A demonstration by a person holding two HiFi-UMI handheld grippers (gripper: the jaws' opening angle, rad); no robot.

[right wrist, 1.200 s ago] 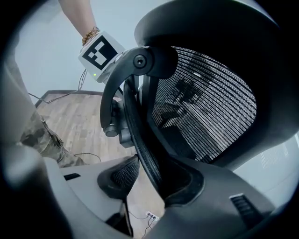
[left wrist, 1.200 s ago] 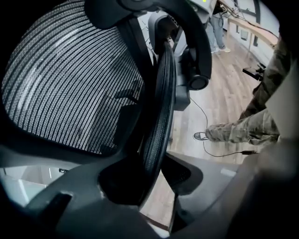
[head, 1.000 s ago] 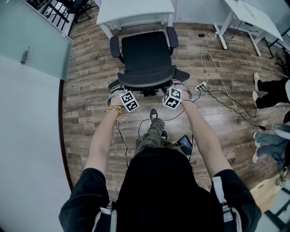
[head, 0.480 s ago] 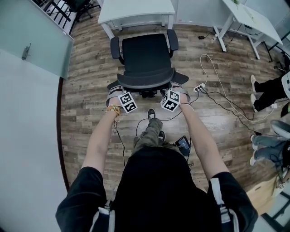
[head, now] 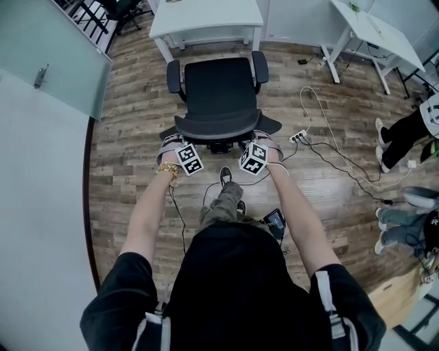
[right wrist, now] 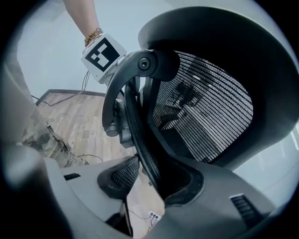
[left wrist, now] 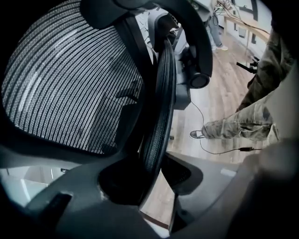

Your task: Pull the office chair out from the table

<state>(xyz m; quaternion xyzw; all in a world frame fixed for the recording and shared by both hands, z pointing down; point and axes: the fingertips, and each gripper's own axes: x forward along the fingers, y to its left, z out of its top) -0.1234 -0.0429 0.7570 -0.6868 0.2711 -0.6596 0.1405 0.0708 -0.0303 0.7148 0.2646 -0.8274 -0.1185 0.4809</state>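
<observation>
- Wood floor (head: 130, 123): a white table (head: 206, 15) stands at its far side.
- Office chair (head: 219, 86): on the floor just in front of the table, seat out from under the top, mesh backrest (head: 219, 125) toward the person.
- Left gripper (left wrist: 154, 172): at the left end of the backrest's top rim. Fingers spread and straddling the rim, floor showing in the gap beside it, no pinch.
- Right gripper (right wrist: 152, 179): same at the right end. Fingers spread, rim between them, gap on one side.
- Power strip (head: 298, 136): on the floor right of the chair base.
</observation>
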